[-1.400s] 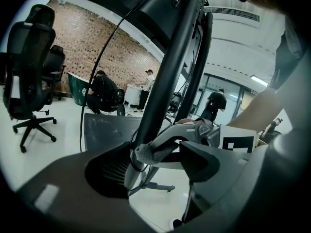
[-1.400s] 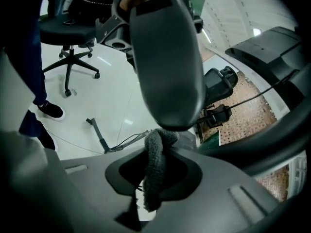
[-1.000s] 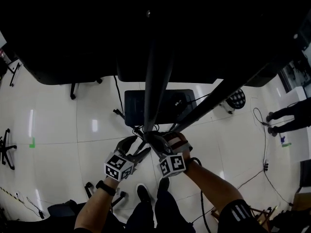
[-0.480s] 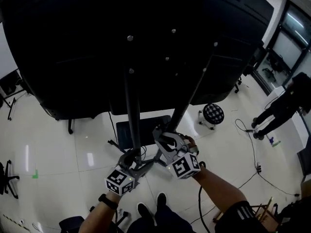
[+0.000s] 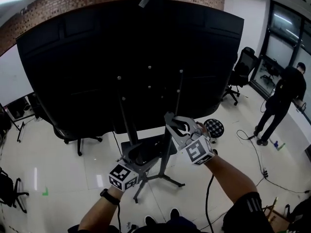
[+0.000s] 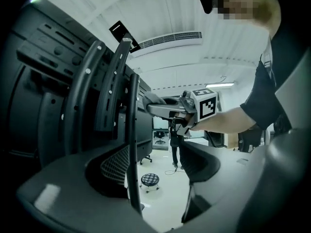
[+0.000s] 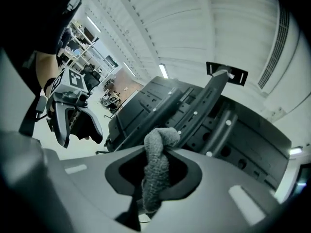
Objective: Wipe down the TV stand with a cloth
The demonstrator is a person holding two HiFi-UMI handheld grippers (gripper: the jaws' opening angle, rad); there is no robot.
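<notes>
**Right gripper holds the cloth at the stand's post; left gripper is open around the other post**

The right gripper (image 7: 155, 154) is closed on a grey cloth (image 7: 158, 171). The cloth is squeezed into a narrow roll. Its long axis runs along the jaws, and its free end sticks out beyond the fingertips and points forward, at the TV stand (image 7: 214, 96). This end lies against one upright post of the stand, or just in front of it; I cannot tell if it really touches. In the head view the right gripper (image 5: 174, 120) is raised, with the stand's right-side post just ahead of its tips and the black back of the TV (image 5: 121, 57) above it.

The left gripper (image 6: 160, 198) has its jaws apart and grips nothing. A thin dark post of the stand (image 6: 132, 144) stands between them, close beside the left jaw. In the head view the left gripper (image 5: 138, 155) is lower than the right one and near the stand's spread legs (image 5: 167, 177) on the pale floor (image 5: 63, 164).
</notes>
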